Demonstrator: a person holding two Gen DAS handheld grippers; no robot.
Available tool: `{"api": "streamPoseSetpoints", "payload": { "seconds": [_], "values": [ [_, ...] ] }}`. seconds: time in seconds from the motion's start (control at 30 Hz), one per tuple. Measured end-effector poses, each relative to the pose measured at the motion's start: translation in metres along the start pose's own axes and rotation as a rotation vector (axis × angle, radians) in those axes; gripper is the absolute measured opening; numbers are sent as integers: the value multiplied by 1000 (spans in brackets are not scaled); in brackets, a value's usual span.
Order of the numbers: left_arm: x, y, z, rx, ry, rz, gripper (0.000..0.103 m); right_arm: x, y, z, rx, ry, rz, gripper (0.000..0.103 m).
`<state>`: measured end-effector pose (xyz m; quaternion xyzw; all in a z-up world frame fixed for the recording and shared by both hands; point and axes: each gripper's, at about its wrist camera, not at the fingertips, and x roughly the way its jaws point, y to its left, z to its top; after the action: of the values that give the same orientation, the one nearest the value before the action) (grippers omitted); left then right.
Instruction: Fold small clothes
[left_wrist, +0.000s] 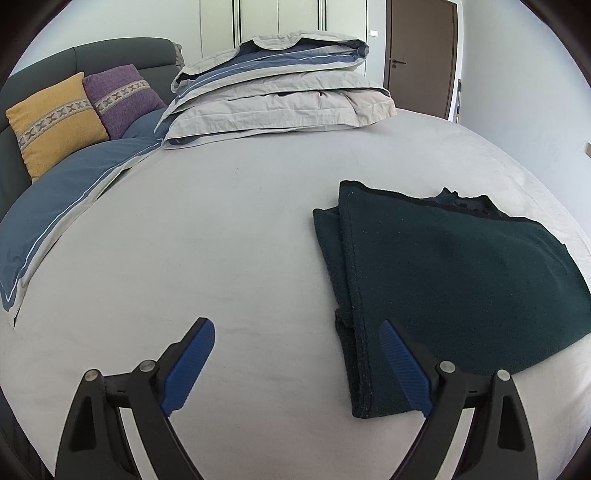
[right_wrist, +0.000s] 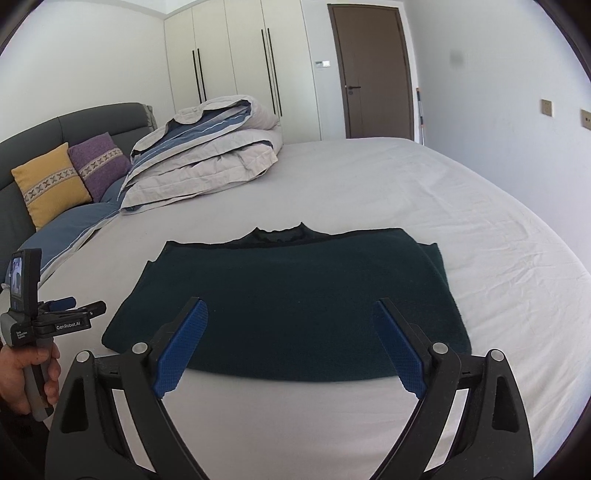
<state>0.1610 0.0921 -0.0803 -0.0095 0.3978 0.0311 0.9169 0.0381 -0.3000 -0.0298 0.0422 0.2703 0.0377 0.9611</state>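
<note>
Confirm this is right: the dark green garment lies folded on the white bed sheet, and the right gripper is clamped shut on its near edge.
Not quite. The right gripper is open, its blue pads spread wide above the dark green garment and gripping nothing, as the right wrist view shows. The garment does lie folded on the white bed sheet.

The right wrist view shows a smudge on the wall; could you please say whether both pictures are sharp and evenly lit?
Right wrist view: sharp, soft daylight, a grey lens spot upper right. Left wrist view: equally sharp, the bed strongly bowed by fisheye, dark corners.
</note>
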Motion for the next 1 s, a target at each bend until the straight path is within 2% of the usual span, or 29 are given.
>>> {"api": "streamPoseSetpoints", "payload": {
  "seconds": [0.07,0.13,0.23,0.37,0.47,0.53,0.7,0.77,1.0],
  "values": [
    [7,1,1,-4,13,-6,93,14,3,6,14,21,31,91],
    [16,4,3,-33,41,-46,93,28,4,12,41,45,74,91],
    [35,15,7,-138,107,-177,92,47,1,18,110,75,158,91],
    [63,31,12,-282,209,-350,80,76,-14,25,243,130,308,91],
    [80,35,20,-313,260,-422,80,92,-26,26,319,155,383,91],
    [88,37,28,-332,281,-457,80,102,-33,27,352,167,416,91],
    [114,46,38,-452,335,-571,82,122,-45,20,445,195,485,89],
    [117,43,42,-457,359,-605,86,130,-48,16,470,207,506,87],
    [130,33,46,-508,452,-742,86,144,-44,8,485,236,532,84]
  ]
}}
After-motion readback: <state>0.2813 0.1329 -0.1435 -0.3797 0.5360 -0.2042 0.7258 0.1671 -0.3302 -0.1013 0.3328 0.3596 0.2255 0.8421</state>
